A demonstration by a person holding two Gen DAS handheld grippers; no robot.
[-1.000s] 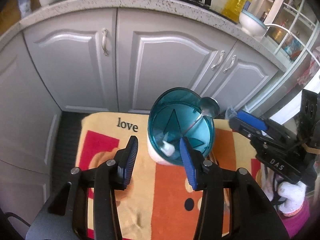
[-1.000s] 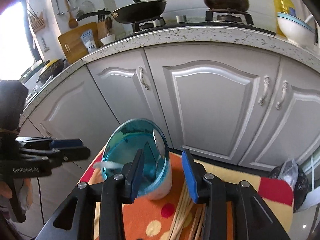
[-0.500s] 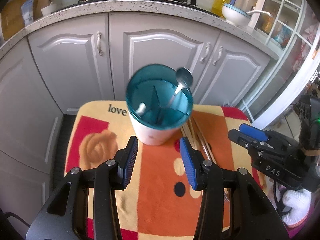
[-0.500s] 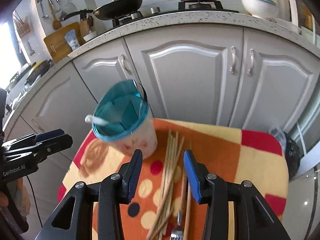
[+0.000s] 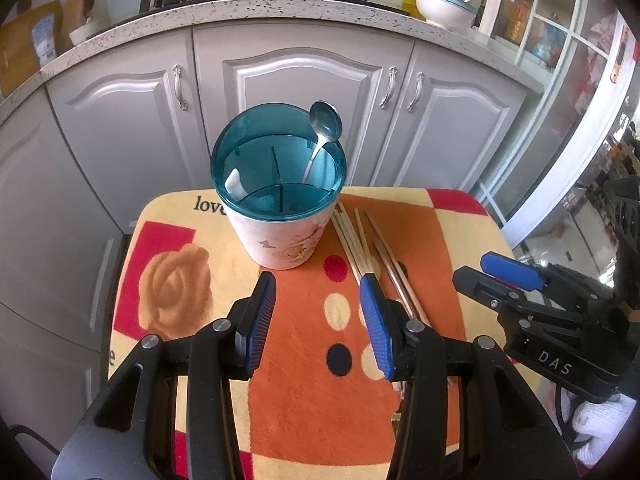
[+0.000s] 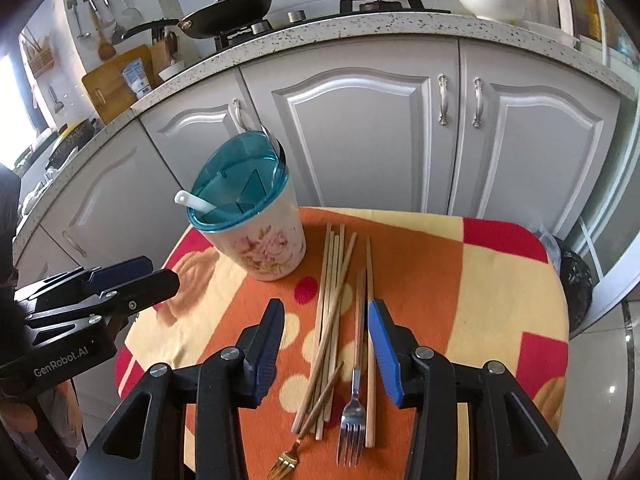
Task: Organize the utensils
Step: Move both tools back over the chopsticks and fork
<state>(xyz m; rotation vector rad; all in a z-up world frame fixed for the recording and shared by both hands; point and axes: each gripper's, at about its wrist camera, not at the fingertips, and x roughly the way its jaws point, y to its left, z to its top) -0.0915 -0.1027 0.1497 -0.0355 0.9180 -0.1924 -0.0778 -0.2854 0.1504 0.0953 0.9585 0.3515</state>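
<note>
1. The left gripper (image 5: 318, 320) hovers with its fingers spread and empty, over the patterned cloth (image 5: 304, 400).
2. The right gripper (image 6: 326, 344), fingers likewise apart and empty, hangs above the chopsticks (image 6: 334, 300) and silver fork (image 6: 352, 412).
3. The utensil holder (image 5: 280, 196) beyond holds a metal spoon (image 5: 325, 122).

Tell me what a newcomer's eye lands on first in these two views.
First comes the teal-lidded utensil holder, a floral cup standing at the far left of the bright orange patterned cloth, with a metal spoon and a white spoon poking out. Next, the loose chopsticks lying right of it, with a silver fork and a small gold fork at their near ends.
</note>
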